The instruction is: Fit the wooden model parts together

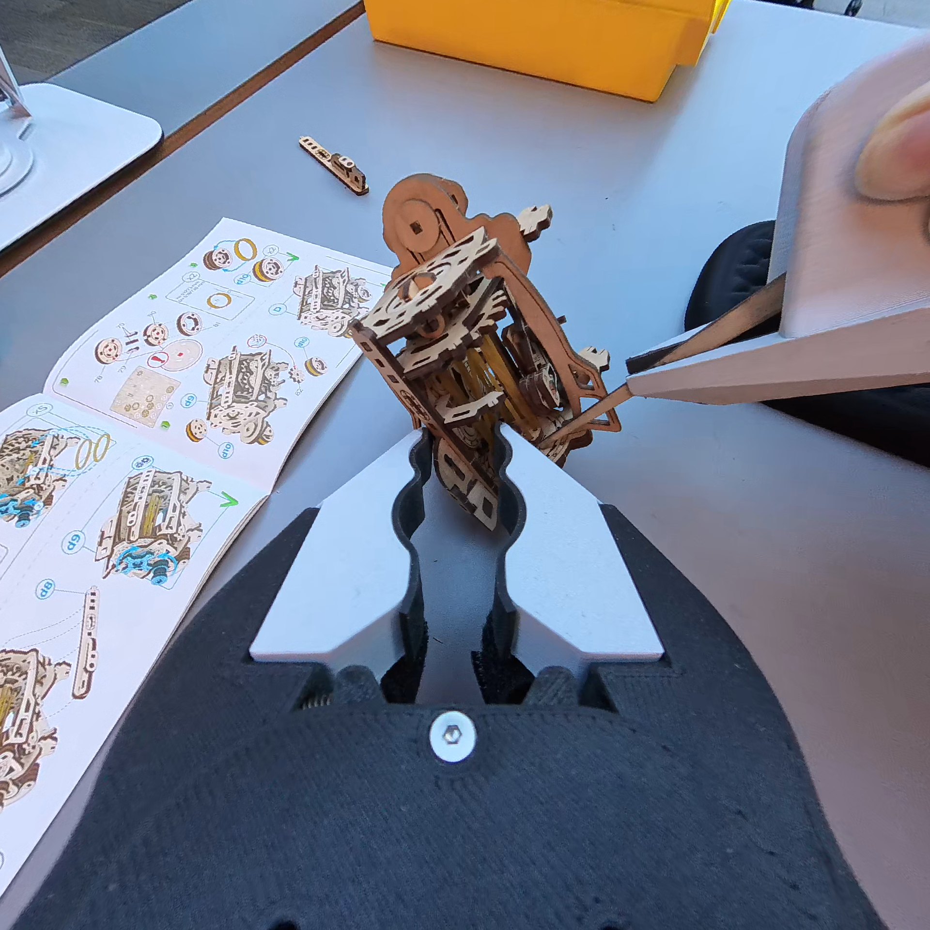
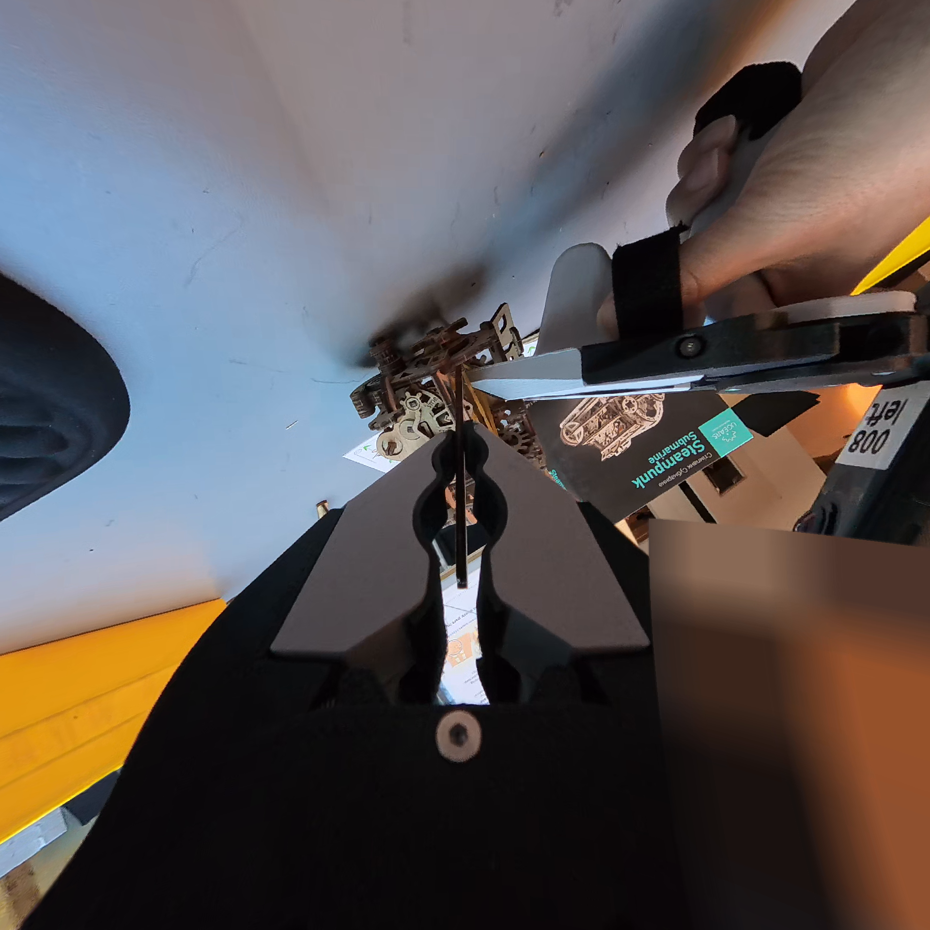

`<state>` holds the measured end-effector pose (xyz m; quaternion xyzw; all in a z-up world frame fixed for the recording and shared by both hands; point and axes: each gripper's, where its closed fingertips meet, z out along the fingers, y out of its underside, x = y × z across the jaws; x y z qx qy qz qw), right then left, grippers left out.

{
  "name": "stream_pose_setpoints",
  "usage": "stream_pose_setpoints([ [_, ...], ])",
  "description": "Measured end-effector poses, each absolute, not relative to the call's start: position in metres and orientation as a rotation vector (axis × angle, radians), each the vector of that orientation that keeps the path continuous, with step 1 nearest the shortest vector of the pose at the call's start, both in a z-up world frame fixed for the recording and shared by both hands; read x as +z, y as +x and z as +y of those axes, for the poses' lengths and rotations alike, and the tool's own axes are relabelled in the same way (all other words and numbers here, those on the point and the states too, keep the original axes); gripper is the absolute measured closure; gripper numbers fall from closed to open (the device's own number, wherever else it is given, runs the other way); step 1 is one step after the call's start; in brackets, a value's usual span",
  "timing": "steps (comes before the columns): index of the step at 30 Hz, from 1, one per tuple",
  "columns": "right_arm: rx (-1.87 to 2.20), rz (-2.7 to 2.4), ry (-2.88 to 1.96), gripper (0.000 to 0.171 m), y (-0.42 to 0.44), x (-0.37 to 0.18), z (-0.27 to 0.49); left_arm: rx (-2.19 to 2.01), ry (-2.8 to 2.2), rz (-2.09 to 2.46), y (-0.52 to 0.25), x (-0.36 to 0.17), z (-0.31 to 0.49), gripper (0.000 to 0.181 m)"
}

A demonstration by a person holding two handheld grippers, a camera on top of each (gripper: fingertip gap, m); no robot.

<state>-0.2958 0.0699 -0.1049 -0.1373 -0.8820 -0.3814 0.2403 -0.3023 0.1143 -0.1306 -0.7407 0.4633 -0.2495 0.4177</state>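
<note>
So the left gripper [image 1: 465,453] has its fingers pinched on the bottom edge of the half-built wooden model [image 1: 468,332], holding it tilted up off the grey table [image 1: 553,151]. The right gripper [image 2: 465,443] is clamped on a thin flat wooden strip [image 2: 460,503], and the tip of that strip is touching the model low on its side, next to the little gears.

My guess is this thing weighs nothing but is super fragile: thin laser-cut ply, lots of lacy cutouts and tabs sticking out, rubber bands strung inside. I'd only grab the solid frame edges, like the left one does now, never the gears or the tabs. The strip looks stiff along its length but probably snaps if you bend it sideways.

The yellow bin [image 1: 533,45] sits at the back of the table; can't see inside it. There's also an open instruction booklet [image 1: 166,402] and one loose wooden piece [image 1: 334,165] lying flat.
</note>
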Motion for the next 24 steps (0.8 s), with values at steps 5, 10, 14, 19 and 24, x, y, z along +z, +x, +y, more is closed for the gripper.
stream_pose_setpoints([
  [5,-1.064,-2.401,-0.400,0.169,-0.2952,-0.1045,0.0708,-0.626,-1.858,1.164,-0.3021,-0.1305,0.1143,0.160],
  [10,-1.094,-2.399,-0.381,0.170,-0.2951,-0.1047,0.0713,-0.625,-1.861,1.162,-0.3018,-0.1304,0.1143,0.160],
  [14,-1.125,-2.403,-0.370,0.169,-0.2949,-0.1042,0.0721,-0.625,-1.863,1.161,-0.3015,-0.1304,0.1148,0.160],
  [19,-1.154,-2.420,-0.381,0.169,-0.2929,-0.1058,0.0720,-0.620,-1.860,1.164,-0.3004,-0.1303,0.1155,0.161],
  [24,-1.128,-2.431,-0.421,0.169,-0.2936,-0.1079,0.0700,-0.623,-1.857,1.163,-0.3001,-0.1303,0.1161,0.162],
])
